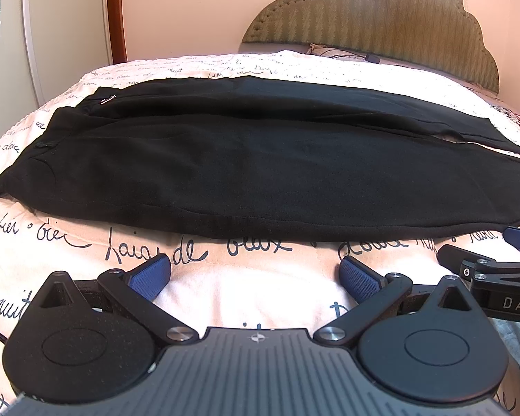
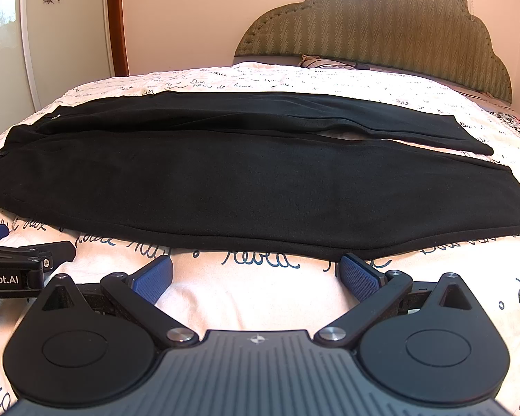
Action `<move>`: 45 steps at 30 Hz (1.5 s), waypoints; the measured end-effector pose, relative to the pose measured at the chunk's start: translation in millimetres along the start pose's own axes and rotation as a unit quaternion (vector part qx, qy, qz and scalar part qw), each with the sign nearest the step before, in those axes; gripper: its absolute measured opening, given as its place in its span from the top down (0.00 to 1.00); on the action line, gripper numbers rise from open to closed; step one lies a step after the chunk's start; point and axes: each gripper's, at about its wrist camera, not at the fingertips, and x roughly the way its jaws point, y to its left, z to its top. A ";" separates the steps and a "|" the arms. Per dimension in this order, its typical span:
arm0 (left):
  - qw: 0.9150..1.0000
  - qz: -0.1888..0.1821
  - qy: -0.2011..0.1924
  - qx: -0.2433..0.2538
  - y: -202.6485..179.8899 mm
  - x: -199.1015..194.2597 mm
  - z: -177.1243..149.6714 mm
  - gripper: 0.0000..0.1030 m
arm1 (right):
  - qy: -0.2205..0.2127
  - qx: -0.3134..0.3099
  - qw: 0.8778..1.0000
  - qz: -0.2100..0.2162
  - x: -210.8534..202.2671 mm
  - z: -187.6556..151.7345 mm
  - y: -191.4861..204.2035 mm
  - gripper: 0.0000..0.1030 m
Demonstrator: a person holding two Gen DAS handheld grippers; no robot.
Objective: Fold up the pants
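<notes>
Black pants (image 1: 253, 159) lying spread flat across bedspread (image 1: 253, 291), waistband left, legs right, side by side. No fold made yet; all folding remaining. Left gripper (image 1: 254, 274) and right gripper (image 2: 256, 272) hovering near hem-side edge, both released, grasping nothing.

Both wrist cams sit low over the bedspread (image 1: 260, 287), side by side, facing the headboard (image 1: 381, 24). Left cam sits left of right cam. Both share pants (image 1: 253, 173) w/ near hem close ahead.
</notes>
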 end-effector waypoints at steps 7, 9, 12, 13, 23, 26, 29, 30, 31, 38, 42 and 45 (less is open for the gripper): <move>1.000 -0.025 0.000 0.005 16.2 -14.9 3.7 0.01 | 0.000 0.001 1.000 0.001 -0.2 -0.1 -0.9 0.00; 0.999 -0.040 -0.010 -0.002 28.9 -23.7 10.9 0.04 | 0.000 0.001 1.000 0.001 -0.1 -0.3 -1.4 0.00; 0.997 -0.030 -0.076 -0.002 68.5 -40.9 46.8 0.02 | 0.001 0.002 1.000 0.002 0.5 0.0 -1.6 0.00; 0.995 -0.014 -0.101 -0.002 83.5 -42.8 62.3 0.01 | 0.001 0.002 1.000 0.003 0.9 0.5 -1.7 0.00; 0.992 -0.010 -0.040 -0.117 267.8 101.9 201.8 0.01 | 0.002 0.002 1.000 0.003 -0.4 0.6 -1.9 0.00; 0.980 -0.067 0.000 -0.188 309.0 153.7 215.9 0.01 | 0.002 0.002 1.000 0.003 0.0 0.6 -1.9 0.00; 0.957 -0.124 0.028 -0.261 339.9 195.4 219.9 0.01 | 0.003 0.001 1.000 0.002 2.3 1.3 -1.1 0.00; 0.949 -0.141 0.042 -0.280 348.3 212.7 221.0 0.01 | 0.003 0.001 1.000 0.002 2.6 1.3 -0.8 0.00; 0.944 -0.150 0.052 -0.289 348.8 219.9 220.1 0.01 | 0.004 0.001 1.000 0.002 3.2 1.5 -2.0 0.00; 0.943 -0.188 0.051 -0.271 342.6 255.5 231.8 0.03 | 0.006 -0.001 1.000 -0.001 6.5 2.0 -2.2 0.00; 0.967 -0.158 0.061 -0.190 323.1 259.9 241.6 0.24 | 0.006 0.000 1.000 -0.001 6.1 2.1 -2.4 0.00; 0.973 -0.151 0.065 -0.160 318.1 259.5 243.4 0.26 | 0.006 0.000 1.000 -0.001 6.1 2.3 -2.1 0.00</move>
